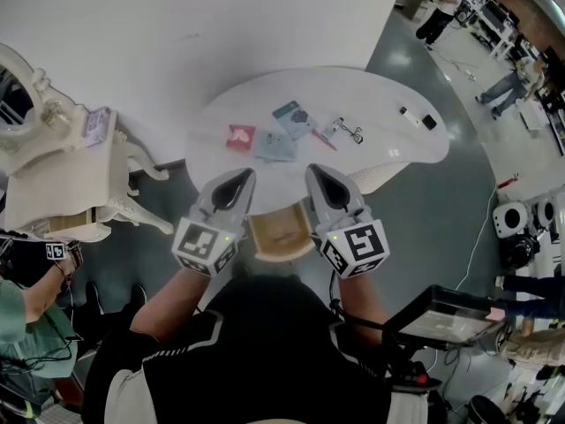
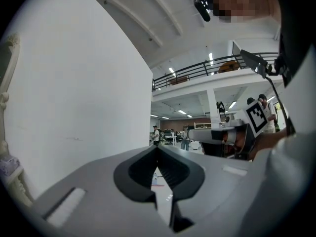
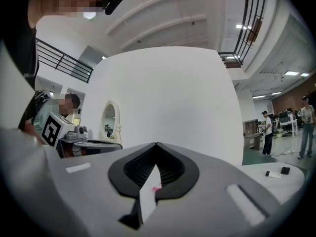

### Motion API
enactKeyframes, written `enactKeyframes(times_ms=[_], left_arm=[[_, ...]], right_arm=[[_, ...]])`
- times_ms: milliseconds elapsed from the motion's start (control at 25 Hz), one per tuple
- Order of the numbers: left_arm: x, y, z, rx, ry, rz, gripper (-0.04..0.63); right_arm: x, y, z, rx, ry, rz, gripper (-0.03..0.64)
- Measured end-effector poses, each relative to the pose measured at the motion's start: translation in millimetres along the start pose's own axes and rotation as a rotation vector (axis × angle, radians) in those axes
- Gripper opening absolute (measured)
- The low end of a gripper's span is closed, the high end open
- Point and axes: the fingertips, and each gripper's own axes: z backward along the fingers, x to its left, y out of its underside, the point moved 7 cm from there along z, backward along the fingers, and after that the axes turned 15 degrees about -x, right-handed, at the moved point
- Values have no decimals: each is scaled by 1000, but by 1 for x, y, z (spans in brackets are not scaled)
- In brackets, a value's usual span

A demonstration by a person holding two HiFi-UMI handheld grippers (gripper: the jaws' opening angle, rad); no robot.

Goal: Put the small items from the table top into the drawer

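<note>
Several small items lie on the white half-round table (image 1: pixel 388 91): a red card (image 1: pixel 240 137), a grey-blue packet (image 1: pixel 276 147), a teal packet (image 1: pixel 293 117), a small clip-like piece (image 1: pixel 342 131) and a black-and-white pair (image 1: pixel 417 117). The drawer (image 1: pixel 281 233) stands pulled out under the table's front edge, its wooden inside bare. My left gripper (image 1: pixel 242 178) (image 2: pixel 157 147) hovers left of the drawer, shut and holding nothing. On the drawer's right side my right gripper (image 1: pixel 317 174) (image 3: pixel 156 144) is shut, also with nothing in it. Both point toward the table.
A white ornate vanity (image 1: pixel 62 170) with an oval mirror (image 3: pixel 111 120) stands to the left, and a person's arm (image 1: pixel 35 294) is beside it. A monitor on a stand (image 1: pixel 441 321) sits at lower right. People walk in the far hall (image 1: pixel 441 11).
</note>
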Motion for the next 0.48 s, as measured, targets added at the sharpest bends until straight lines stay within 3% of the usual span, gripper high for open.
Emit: enactKeyframes(times_ms=[480], left_arm=[[-2,-7,-1,-8,1,-22,-2]], right_arm=[[-4,-3,0,-8,10,-9,0]])
